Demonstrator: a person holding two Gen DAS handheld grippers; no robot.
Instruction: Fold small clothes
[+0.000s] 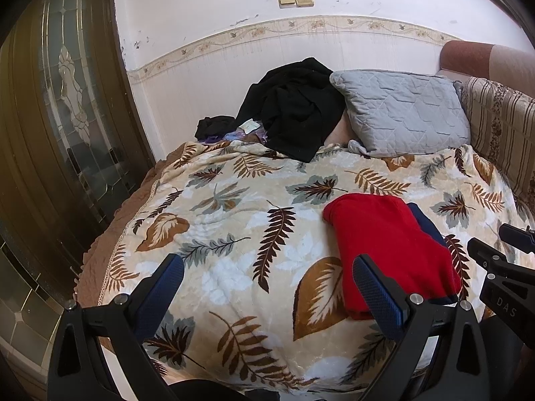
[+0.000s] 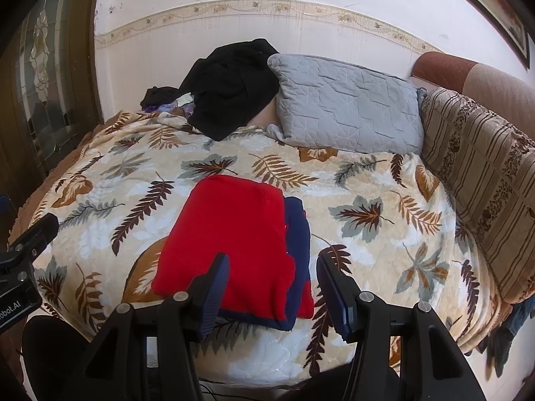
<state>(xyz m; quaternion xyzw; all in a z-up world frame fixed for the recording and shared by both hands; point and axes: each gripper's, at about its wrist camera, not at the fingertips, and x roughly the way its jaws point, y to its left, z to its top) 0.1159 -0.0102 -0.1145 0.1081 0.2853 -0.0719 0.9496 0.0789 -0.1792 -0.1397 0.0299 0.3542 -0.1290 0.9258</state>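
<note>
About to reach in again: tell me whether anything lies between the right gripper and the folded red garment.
Nothing visible does. The right gripper hovers open just above the near edge of the red garment, which lies folded on the leaf-print blanket. The black clothes and grey pillow sit far behind it.

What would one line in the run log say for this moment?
step: fold looks done | red garment: folded on leaf blanket, navy edge showing | left gripper: open, empty | right gripper: open, empty
</note>
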